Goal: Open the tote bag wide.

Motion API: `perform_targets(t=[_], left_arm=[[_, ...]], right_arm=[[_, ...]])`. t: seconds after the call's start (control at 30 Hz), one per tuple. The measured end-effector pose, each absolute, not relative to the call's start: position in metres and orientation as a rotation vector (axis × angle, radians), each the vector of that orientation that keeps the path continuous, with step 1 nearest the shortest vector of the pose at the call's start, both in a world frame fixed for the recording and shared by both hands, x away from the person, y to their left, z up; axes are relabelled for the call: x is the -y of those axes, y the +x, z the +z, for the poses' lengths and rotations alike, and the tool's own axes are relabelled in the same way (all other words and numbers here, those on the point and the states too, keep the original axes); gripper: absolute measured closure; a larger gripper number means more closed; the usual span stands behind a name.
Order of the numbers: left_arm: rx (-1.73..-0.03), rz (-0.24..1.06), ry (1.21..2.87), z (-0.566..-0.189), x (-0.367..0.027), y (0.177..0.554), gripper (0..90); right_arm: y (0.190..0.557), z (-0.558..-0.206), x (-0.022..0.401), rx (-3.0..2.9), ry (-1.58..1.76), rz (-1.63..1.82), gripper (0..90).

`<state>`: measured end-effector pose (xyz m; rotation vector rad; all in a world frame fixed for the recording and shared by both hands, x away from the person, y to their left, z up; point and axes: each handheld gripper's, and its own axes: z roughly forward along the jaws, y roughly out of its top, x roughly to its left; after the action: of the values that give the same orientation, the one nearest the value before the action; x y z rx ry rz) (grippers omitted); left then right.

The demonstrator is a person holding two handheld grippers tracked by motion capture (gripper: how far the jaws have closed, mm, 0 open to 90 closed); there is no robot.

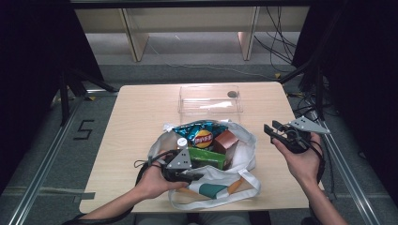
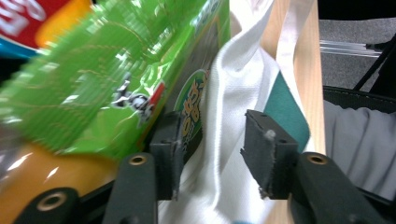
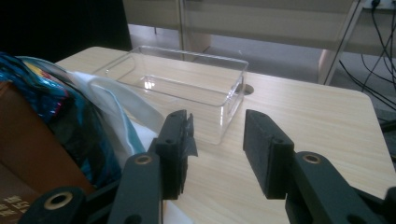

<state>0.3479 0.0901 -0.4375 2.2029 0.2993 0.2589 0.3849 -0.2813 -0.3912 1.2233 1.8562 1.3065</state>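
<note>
A white cloth tote bag (image 1: 245,157) lies open on the wooden table (image 1: 136,122), holding a blue chip bag (image 1: 192,130), a brown box (image 1: 226,140) and a green snack packet (image 1: 209,158). My left gripper (image 1: 195,177) reaches in at the bag's near rim. In the left gripper view its jaws (image 2: 212,140) stand apart, with a fold of the white bag cloth (image 2: 224,116) between them and the green packet (image 2: 107,79) just to the left. My right gripper (image 1: 272,129) hovers right of the bag, open and empty, pointing toward a clear plastic box (image 3: 187,84).
The clear plastic box (image 1: 210,99) stands at the table's far middle, beside a round hole (image 1: 232,94). A green-and-orange patch of the bag (image 1: 213,190) lies near the front edge. Shelving legs and cables sit on the floor beyond.
</note>
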Motion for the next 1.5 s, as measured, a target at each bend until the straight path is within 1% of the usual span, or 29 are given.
perform_targets(t=[0.1, 0.13, 0.17, 0.2, 0.23, 0.3, 0.4, 0.43, 0.47, 0.5, 0.53, 0.57, 0.63, 0.77, 0.83, 0.87, 0.93, 0.97, 1.0, 1.03, 1.07, 1.1, 1.13, 1.2, 1.3, 1.37, 1.47, 1.5], left_arm=[[-0.302, 0.261, 2.181, -0.429, -0.097, 0.343, 53.9], [-0.316, 0.265, 2.157, -0.419, -0.106, 0.339, 53.0], [-0.316, 0.265, 2.157, -0.419, -0.106, 0.339, 52.8], [-0.334, 0.272, 2.139, -0.409, -0.117, 0.337, 52.8], [-0.334, 0.272, 2.139, -0.409, -0.117, 0.337, 52.5], [-0.371, 0.296, 2.098, -0.396, -0.131, 0.336, 52.2], [-0.412, 0.388, 2.04, -0.375, -0.159, 0.337, 51.9], [-0.412, 0.388, 2.04, -0.375, -0.159, 0.337, 51.7], [-0.449, 0.438, 2.009, -0.367, -0.172, 0.342, 51.3], [-0.449, 0.438, 2.009, -0.367, -0.172, 0.342, 50.8], [-0.486, 0.472, 1.968, -0.362, -0.181, 0.348, 50.0], [-0.486, 0.472, 1.968, -0.362, -0.181, 0.348, 49.2], [-0.522, 0.514, 1.941, -0.359, -0.19, 0.357, 48.0], [-0.582, 0.537, 1.922, -0.362, -0.2, 0.374, 40.2], [-0.589, 0.526, 1.924, -0.364, -0.202, 0.377, 37.3], [-0.601, 0.514, 1.92, -0.366, -0.203, 0.38, 37.3], [-0.62, 0.492, 1.932, -0.371, -0.204, 0.386, 32.7], [-0.62, 0.492, 1.932, -0.371, -0.204, 0.386, 32.7], [-0.631, 0.456, 1.927, -0.374, -0.204, 0.39, 32.3], [-0.631, 0.456, 1.927, -0.374, -0.204, 0.39, 32.3], [-0.64, 0.429, 1.942, -0.376, -0.203, 0.394, 32.9], [-0.64, 0.429, 1.942, -0.376, -0.203, 0.394, 34.2], [-0.64, 0.396, 1.94, -0.379, -0.202, 0.397, 36.5], [-0.627, 0.376, 1.959, -0.38, -0.201, 0.401, 39.6], [-0.614, 0.395, 1.978, -0.38, -0.2, 0.403, 44.1], [-0.607, 0.43, 2.008, -0.381, -0.198, 0.406, 45.8], [-0.604, 0.445, 2.061, -0.389, -0.195, 0.413, 54.2], [-0.604, 0.445, 2.061, -0.389, -0.195, 0.413, 55.6]], right_arm=[[0.385, -0.389, 0.278, -1.841, 1.2, 1.314, 60.4], [0.384, -0.385, 0.275, -1.867, 1.212, 1.331, 60.3], [0.384, -0.385, 0.275, -1.867, 1.212, 1.331, 60.3], [0.384, -0.383, 0.272, -1.896, 1.186, 1.344, 60.4], [0.384, -0.383, 0.272, -1.896, 1.186, 1.344, 60.4], [0.385, -0.381, 0.269, -1.935, 1.149, 1.337, 60.5], [0.387, -0.379, 0.262, -1.985, 1.107, 1.341, 63.3], [0.387, -0.379, 0.262, -1.985, 1.107, 1.341, 63.3], [0.389, -0.379, 0.259, -1.982, 1.058, 1.329, 64.3], [0.389, -0.379, 0.259, -1.982, 1.058, 1.329, 64.3], [0.39, -0.376, 0.257, -2.01, 1.067, 1.333, 65.0], [0.39, -0.376, 0.257, -2.01, 1.067, 1.333, 65.0], [0.392, -0.373, 0.254, -2.029, 1.073, 1.343, 65.6], [0.396, -0.371, 0.248, -2.057, 1.043, 1.328, 67.4], [0.396, -0.371, 0.247, -2.077, 1.046, 1.327, 67.5], [0.398, -0.372, 0.247, -2.067, 1.024, 1.336, 67.9], [0.401, -0.373, 0.247, -2.098, 1.006, 1.34, 68.7], [0.401, -0.373, 0.247, -2.098, 1.006, 1.34, 68.7], [0.4, -0.374, 0.245, -2.112, 1.029, 1.348, 69.0], [0.4, -0.374, 0.245, -2.112, 1.029, 1.348, 69.0], [0.401, -0.374, 0.242, -2.113, 1.029, 1.348, 69.0], [0.401, -0.374, 0.242, -2.113, 1.029, 1.348, 69.0], [0.401, -0.373, 0.241, -2.153, 1.013, 1.335, 68.8], [0.405, -0.374, 0.238, -2.175, 0.995, 1.323, 68.3], [0.407, -0.375, 0.235, -2.189, 1.006, 1.318, 68.1], [0.409, -0.376, 0.234, -2.226, 0.995, 1.294, 68.0], [0.414, -0.382, 0.23, -2.26, 1.007, 1.249, 69.4], [0.414, -0.382, 0.23, -2.26, 1.007, 1.249, 69.4]])
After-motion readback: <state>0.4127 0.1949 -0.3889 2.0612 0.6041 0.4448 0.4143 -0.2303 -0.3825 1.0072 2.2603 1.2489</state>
